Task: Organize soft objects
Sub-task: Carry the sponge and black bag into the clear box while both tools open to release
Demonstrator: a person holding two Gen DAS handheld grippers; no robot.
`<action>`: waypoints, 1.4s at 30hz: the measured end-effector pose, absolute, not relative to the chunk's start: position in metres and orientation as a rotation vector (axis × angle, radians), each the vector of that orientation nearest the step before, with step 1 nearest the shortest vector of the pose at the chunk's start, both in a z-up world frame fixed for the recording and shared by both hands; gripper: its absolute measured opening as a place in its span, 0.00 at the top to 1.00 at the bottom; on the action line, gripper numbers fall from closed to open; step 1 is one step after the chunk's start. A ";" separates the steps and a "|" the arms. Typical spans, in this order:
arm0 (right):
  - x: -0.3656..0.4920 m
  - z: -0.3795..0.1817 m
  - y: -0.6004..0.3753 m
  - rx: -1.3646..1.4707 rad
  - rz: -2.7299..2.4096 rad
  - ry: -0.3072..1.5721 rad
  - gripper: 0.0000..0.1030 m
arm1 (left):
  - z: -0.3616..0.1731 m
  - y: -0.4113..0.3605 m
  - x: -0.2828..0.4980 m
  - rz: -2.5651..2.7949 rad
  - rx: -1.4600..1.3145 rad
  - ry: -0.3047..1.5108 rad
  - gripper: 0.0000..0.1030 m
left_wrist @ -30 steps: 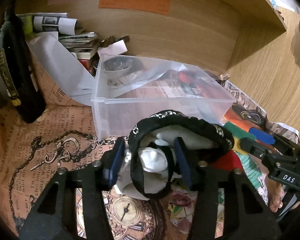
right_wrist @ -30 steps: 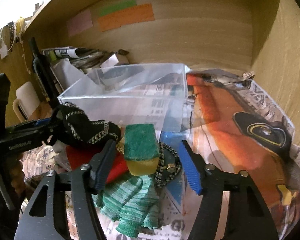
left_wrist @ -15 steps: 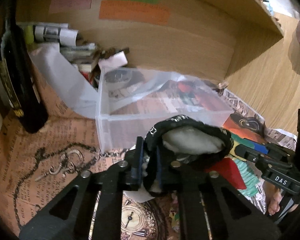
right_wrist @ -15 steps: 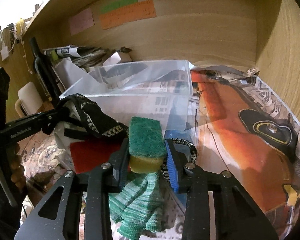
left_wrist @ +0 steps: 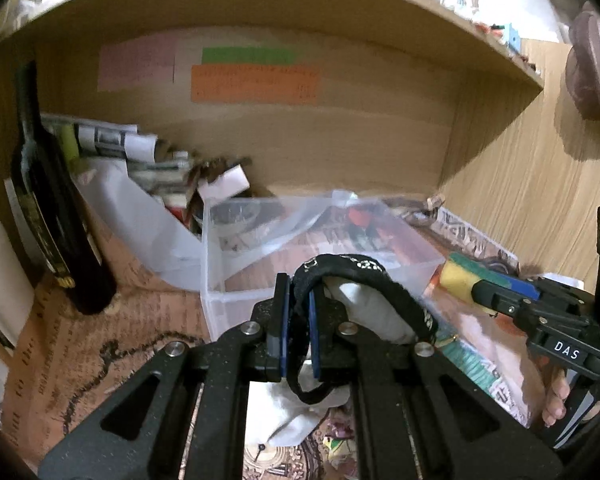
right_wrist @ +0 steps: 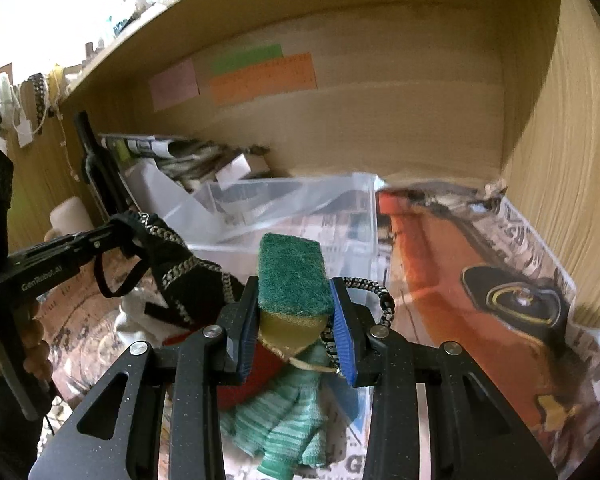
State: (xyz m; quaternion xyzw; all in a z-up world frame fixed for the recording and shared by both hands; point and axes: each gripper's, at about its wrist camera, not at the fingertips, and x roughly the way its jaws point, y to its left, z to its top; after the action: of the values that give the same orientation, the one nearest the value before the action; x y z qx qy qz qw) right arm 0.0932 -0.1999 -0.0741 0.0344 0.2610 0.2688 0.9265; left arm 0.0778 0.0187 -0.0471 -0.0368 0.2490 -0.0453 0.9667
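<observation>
My left gripper is shut on a black patterned fabric band with white cloth hanging from it, lifted in front of the clear plastic bin. My right gripper is shut on a green-and-yellow sponge, lifted above a striped green cloth and a red cloth. The bin also shows in the right wrist view, just behind the sponge. The left gripper with the band shows at the left of the right wrist view. The sponge shows at the right of the left wrist view.
A dark bottle stands at the left. Rolled papers and clutter sit behind the bin against the wooden back wall. A braided cord lies by the right fingers. Printed paper covers the shelf floor. A wooden side wall is at right.
Both grippers closed, the left on the black band with white cloth, the right on the sponge. Both then lifted their loads up and toward the bin.
</observation>
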 end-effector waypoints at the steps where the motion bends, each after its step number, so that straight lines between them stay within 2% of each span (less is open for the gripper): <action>1: 0.093 -0.072 -0.200 0.073 0.551 0.527 0.70 | -0.043 0.018 0.077 -0.092 -0.073 0.493 0.93; 13: 0.104 -0.037 -0.198 0.062 0.550 0.430 0.70 | -0.002 0.027 0.090 -0.083 -0.098 0.413 0.93; 23: 0.127 -0.030 -0.180 0.010 0.552 0.423 0.70 | 0.018 0.049 0.127 -0.069 -0.156 0.416 0.93; 42: 0.206 -0.066 -0.139 -0.131 0.542 0.628 0.70 | -0.039 0.033 0.229 -0.062 -0.118 0.605 0.93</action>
State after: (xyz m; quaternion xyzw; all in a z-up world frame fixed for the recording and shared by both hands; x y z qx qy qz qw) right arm 0.2060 -0.1395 -0.0657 -0.0636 0.3048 0.2629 0.9132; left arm 0.2294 0.0330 -0.0393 -0.0579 0.2975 -0.0304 0.9525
